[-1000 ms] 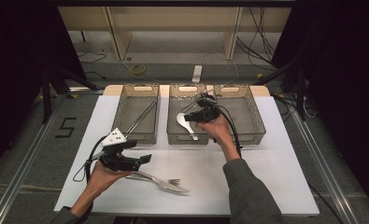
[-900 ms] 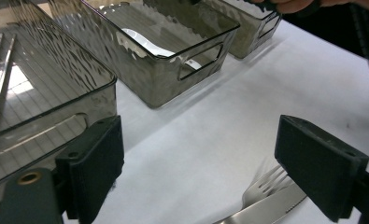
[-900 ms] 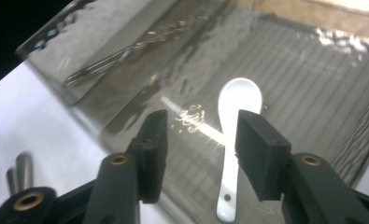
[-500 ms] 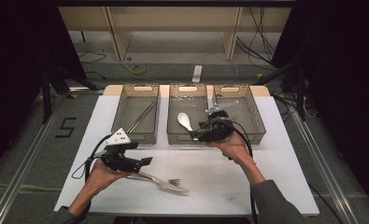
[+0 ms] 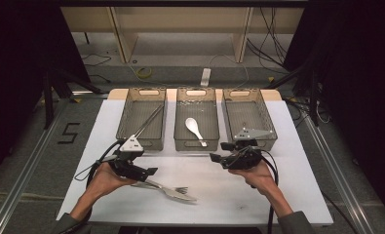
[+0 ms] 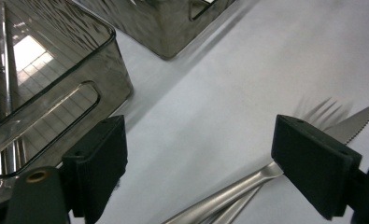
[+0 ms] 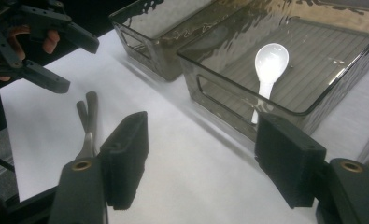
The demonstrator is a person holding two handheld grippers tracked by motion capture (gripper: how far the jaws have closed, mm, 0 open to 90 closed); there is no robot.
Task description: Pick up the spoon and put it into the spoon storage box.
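A white spoon lies in the middle clear bin. My right gripper hovers over the table just in front of the middle and right bins, pointing left. Its jaws have just been opening and stand open with nothing between them. A metal fork and a knife lie together on the white table. My left gripper is open above their handles, apart from them; it also appears at the upper left of the right gripper view.
The left bin holds thin metal sticks. The right bin stands beside the middle one, with nothing seen in it. All three bins line the back of the table. Cables trail from both grippers toward the person.
The right gripper has drawn back from the middle bin toward the table's front right with its jaws wider, leaving the spoon lying in the bin. The left hand has stayed put.
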